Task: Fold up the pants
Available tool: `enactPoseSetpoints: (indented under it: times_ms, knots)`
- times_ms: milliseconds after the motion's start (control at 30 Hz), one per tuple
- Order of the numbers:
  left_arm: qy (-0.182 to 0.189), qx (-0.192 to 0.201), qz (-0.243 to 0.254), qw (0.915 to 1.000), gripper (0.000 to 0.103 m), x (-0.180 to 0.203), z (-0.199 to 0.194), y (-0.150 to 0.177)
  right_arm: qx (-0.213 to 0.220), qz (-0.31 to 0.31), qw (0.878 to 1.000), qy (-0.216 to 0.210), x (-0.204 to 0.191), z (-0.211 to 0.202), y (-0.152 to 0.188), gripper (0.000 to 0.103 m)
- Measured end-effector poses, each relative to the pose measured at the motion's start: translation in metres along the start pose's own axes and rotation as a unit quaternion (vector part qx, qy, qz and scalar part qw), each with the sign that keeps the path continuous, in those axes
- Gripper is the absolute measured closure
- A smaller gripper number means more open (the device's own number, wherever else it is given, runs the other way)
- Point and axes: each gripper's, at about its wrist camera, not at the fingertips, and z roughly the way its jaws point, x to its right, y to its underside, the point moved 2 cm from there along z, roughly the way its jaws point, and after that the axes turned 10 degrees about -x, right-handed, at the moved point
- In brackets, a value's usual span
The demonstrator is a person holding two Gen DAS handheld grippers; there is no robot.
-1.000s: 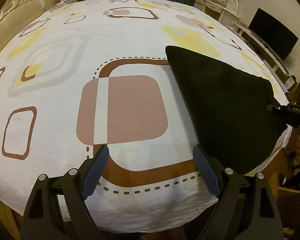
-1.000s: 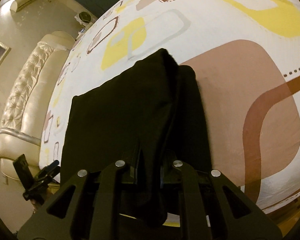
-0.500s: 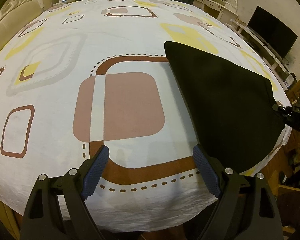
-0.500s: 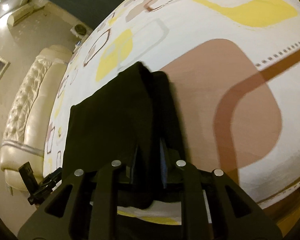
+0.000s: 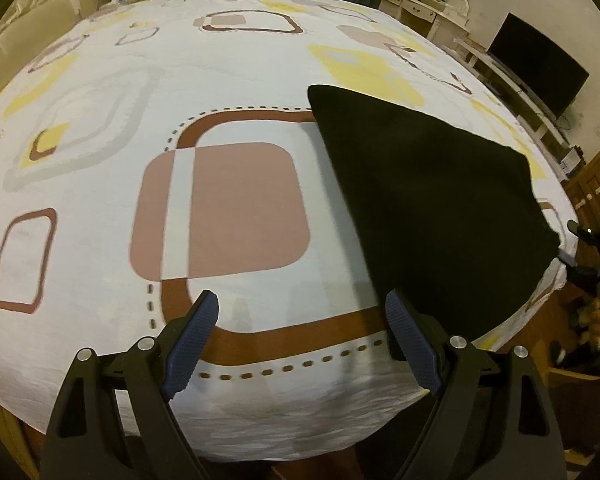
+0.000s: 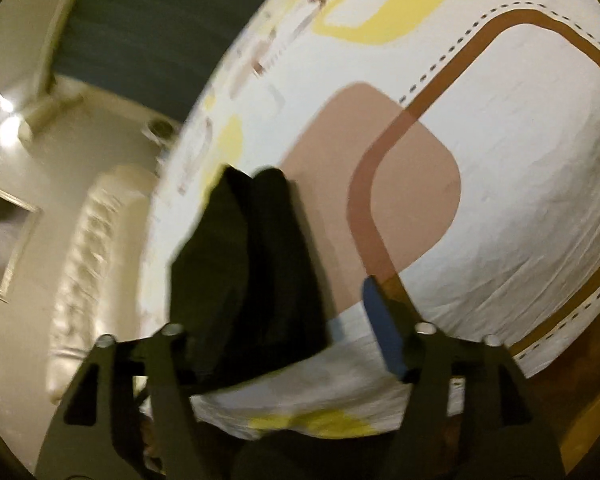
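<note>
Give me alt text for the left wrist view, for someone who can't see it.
Folded black pants lie flat at the right edge of a bed under a white sheet printed with brown and yellow rounded squares. The left gripper hovers open over bare sheet, its blue-padded fingers apart and empty.

**My two grippers, up close**

My left gripper (image 5: 302,330) has matte black, angular arms with triangular cut-outs, round silver screws at the joints, and ribbed dark-blue pads (image 5: 192,330). My right gripper (image 6: 296,344) is built alike: black frame, silver screws, one blue pad (image 6: 382,330) showing.
</note>
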Motion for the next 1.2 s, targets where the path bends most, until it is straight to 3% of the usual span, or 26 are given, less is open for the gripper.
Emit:
enactPoseSetpoints:
  times_ms: [100,233,533,600,733,867,900,933,1000,1100,1200]
  knots:
    - [0.034,-0.006,-0.009,0.9994,0.018,0.005,0.003,-0.004,-0.006,0.002,1.0,-0.028,0.002,0.003,0.002,0.028]
    - [0.075,-0.021,-0.037,0.9962,0.018,0.005,0.011,-0.01,-0.027,-0.015,0.999,-0.027,-0.004,0.019,-0.001,0.024]
    - [0.193,-0.055,-0.079,0.9766,0.018,0.0,0.035,-0.023,-0.075,-0.028,0.996,-0.032,-0.011,0.059,-0.015,0.019]
    - [0.215,-0.06,-0.086,0.9709,0.018,0.003,0.04,-0.029,-0.079,-0.032,0.996,-0.035,-0.013,0.064,-0.016,0.014]
    - [0.237,-0.061,-0.088,0.9656,0.018,0.011,0.047,-0.034,-0.089,-0.047,0.994,-0.034,-0.022,0.073,-0.016,0.013]
    - [0.24,-0.062,-0.077,0.9658,0.019,0.023,0.052,-0.035,-0.1,-0.063,0.993,-0.028,-0.03,0.081,-0.012,0.014]
    - [0.238,-0.063,-0.072,0.9665,0.019,0.026,0.052,-0.035,-0.101,-0.068,0.992,-0.023,-0.032,0.082,-0.011,0.017]
    - [0.237,-0.065,-0.062,0.9673,0.026,0.032,0.053,-0.035,-0.102,-0.075,0.992,-0.013,-0.033,0.083,-0.01,0.019]
    - [0.228,-0.07,-0.051,0.9697,0.031,0.039,0.055,-0.035,-0.102,-0.08,0.992,0.003,-0.034,0.085,-0.009,0.035]
    - [0.218,-0.063,-0.043,0.9729,0.04,0.041,0.055,-0.035,-0.102,-0.074,0.992,0.005,-0.027,0.085,-0.008,0.05]
    - [0.207,-0.06,-0.045,0.9754,0.047,0.04,0.054,-0.036,-0.101,-0.07,0.992,0.002,-0.028,0.087,-0.006,0.054]
